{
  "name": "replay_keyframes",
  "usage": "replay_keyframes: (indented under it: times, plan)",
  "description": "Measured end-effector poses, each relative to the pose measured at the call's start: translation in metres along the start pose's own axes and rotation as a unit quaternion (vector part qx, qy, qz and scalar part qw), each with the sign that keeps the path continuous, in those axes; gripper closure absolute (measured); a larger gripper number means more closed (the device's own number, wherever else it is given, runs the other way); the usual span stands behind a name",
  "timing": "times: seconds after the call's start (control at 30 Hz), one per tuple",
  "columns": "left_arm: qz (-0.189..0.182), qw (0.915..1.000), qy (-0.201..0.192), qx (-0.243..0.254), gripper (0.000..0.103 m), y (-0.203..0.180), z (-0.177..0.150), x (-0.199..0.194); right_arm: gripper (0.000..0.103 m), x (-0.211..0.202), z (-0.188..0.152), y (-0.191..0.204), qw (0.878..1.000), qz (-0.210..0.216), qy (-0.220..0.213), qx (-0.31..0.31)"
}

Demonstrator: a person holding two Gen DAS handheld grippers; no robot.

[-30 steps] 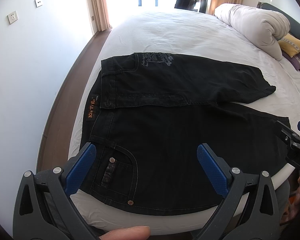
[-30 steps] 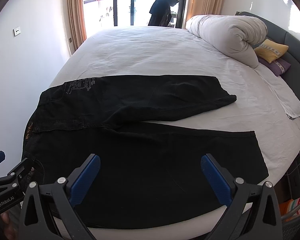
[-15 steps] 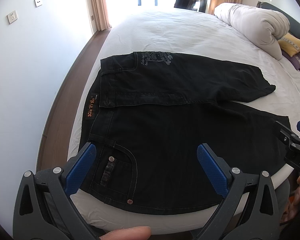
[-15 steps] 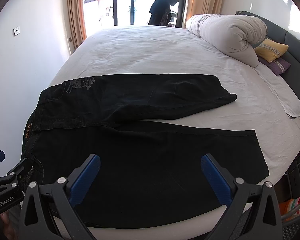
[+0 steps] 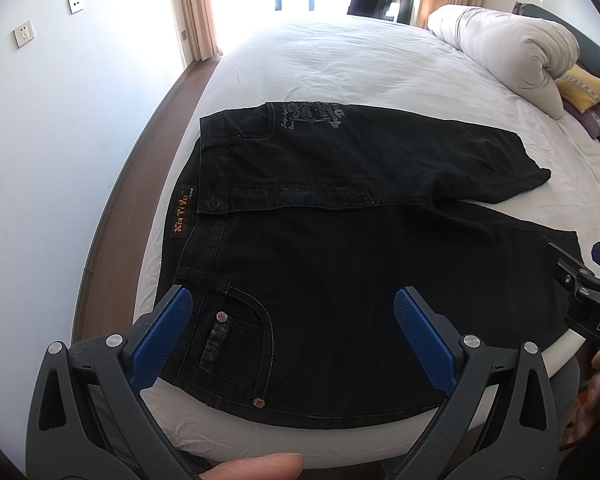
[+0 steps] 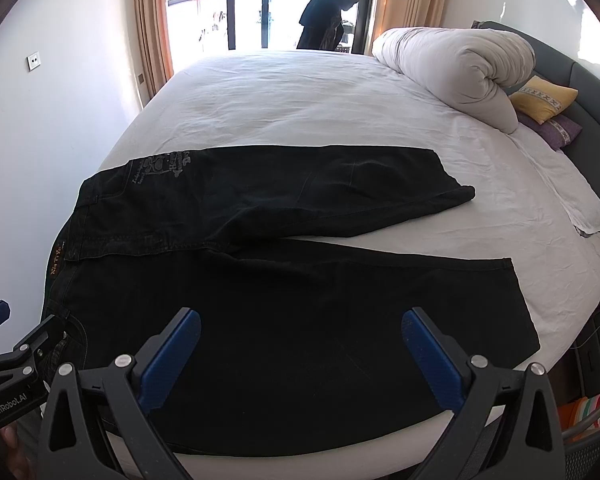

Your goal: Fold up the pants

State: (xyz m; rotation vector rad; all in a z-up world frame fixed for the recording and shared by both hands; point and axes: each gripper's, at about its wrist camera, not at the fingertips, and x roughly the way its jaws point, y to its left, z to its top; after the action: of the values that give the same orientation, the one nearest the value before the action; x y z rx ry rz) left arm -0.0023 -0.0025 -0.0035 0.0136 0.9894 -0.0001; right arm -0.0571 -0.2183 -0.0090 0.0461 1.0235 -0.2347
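Black jeans (image 5: 340,264) lie spread flat on the white bed (image 5: 340,64), waistband to the left, both legs running right. The far leg (image 6: 340,184) angles away from the near leg (image 6: 340,320). My left gripper (image 5: 295,332) hovers open above the near hip pocket, nothing between its blue pads. My right gripper (image 6: 300,348) hangs open over the near leg's thigh, empty. Each gripper's black body shows at the edge of the other's view.
A rolled white duvet (image 6: 460,76) and yellow and purple cushions (image 6: 544,100) sit at the bed's far right. The white wall (image 5: 39,140) and wood floor (image 5: 111,216) lie left. A dark garment (image 6: 324,16) hangs by the window. A basket (image 6: 588,412) stands low right.
Both grippers have barely shifted; the jeans sit slightly lower in the left wrist view. Nothing was grasped or released.
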Motion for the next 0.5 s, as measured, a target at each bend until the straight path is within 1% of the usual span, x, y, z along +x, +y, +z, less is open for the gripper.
replay_keyframes:
  times: [0.5]
  plan:
    - [0.0,1.0,0.001,0.0,0.0,-0.0001,0.0004,0.0001,0.0,0.0005,-0.002,0.0008,1.0,0.001,0.001,0.0]
